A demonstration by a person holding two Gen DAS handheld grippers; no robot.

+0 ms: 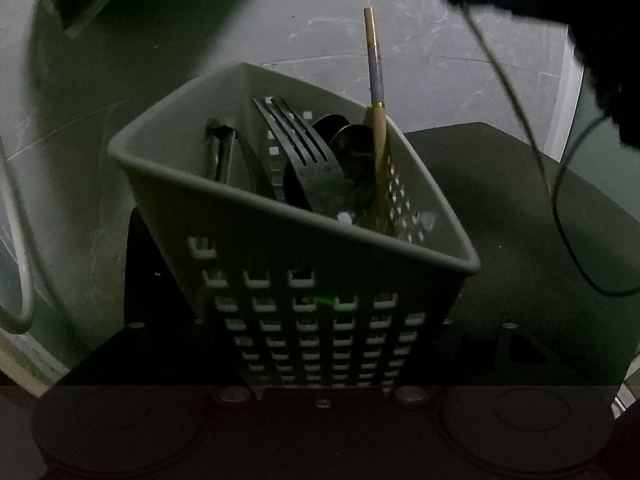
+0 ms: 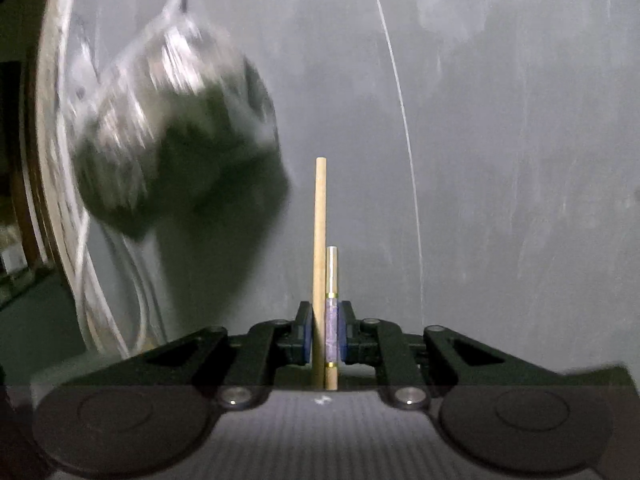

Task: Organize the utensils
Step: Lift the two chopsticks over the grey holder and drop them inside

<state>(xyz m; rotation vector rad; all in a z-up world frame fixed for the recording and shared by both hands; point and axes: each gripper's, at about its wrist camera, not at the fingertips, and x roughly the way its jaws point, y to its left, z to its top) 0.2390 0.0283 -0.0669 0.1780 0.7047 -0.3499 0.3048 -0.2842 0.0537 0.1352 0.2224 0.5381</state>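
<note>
Between right tool (image 2: pixel 325 334): chopsticks (image 2: pixel 320 240) (clamped).

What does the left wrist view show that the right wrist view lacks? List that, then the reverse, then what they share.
Left wrist only: a perforated basket holding a dark fork, spoons and a single chopstick standing upright.
Right wrist only: the right tongs shut on a pair of chopsticks, and a blurred plastic bag at left.
Both: the grey surface behind.
</note>
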